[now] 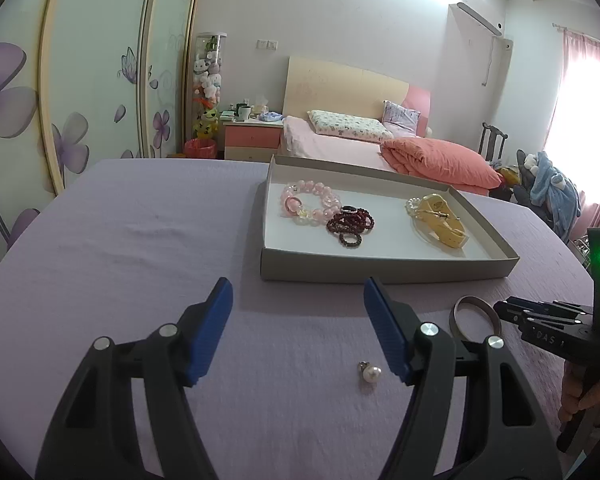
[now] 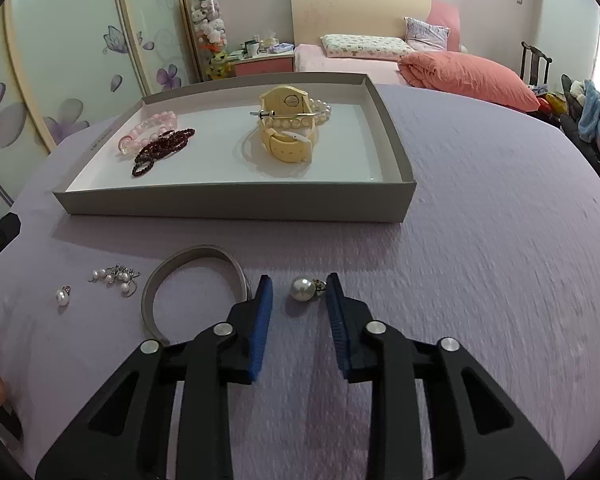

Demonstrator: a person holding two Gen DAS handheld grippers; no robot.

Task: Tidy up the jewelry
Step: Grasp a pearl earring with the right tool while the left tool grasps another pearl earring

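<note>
Only the right wrist view shows a cluster of small pearl pieces and a large pearl earring on the counter, in front of the box. The right claw is narrowed around this earring, not yet pinching; its metal post points right, touching the right pad. The left claw is spread, empty, near a small pearl stud.
</note>
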